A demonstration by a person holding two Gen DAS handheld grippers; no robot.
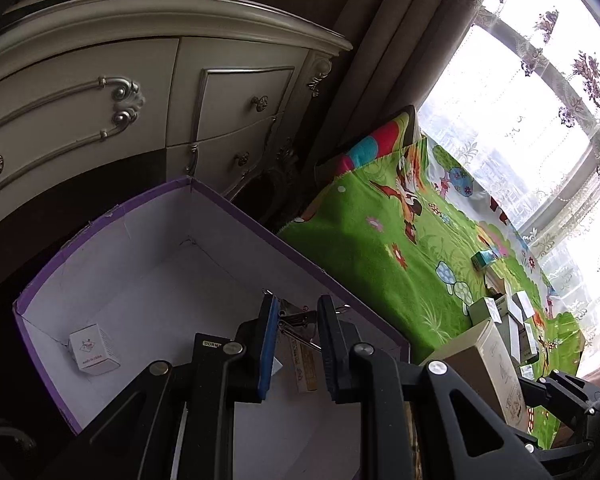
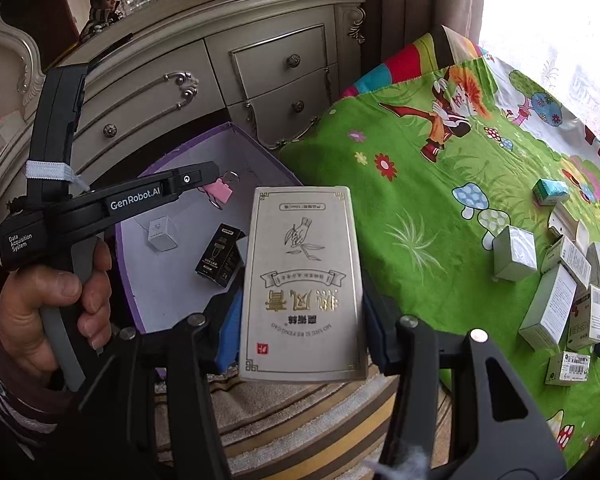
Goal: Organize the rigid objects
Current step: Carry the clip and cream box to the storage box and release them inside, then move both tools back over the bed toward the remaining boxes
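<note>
Bedroom corner: cream dresser (image 2: 220,72) against the wall, curtained window to the right, a bed spread with a green cartoon blanket (image 2: 420,200).

- Purple storage box (image 1: 172,248), open, white inside, sits on the floor between dresser and bed. Already in it: a small white carton (image 1: 94,350) and a small black carton (image 2: 220,256), apart from each other.
- Right gripper (image 2: 300,320) is clamped on a tall cream box with gold lettering (image 2: 304,284), pads pressing its two long sides. Long axis of the box runs straight out along the fingers, top end pointing toward the purple box.
- Key relation: the cream box hangs just at the purple box's near right edge, over the striped rug (image 2: 300,420) rather than over the opening. The opening lies ahead and to the left of it. Judged: the carry must go forward-left before release.
- Left gripper (image 1: 298,344) is over the box interior, nearly closed, pinching a pink binder clip (image 2: 218,190) by its wire handle. It is the hand nearer the drop zone.
- Loose cartons (image 2: 556,276) wait in a cluster on the blanket's right side, well apart from both tools.
</note>
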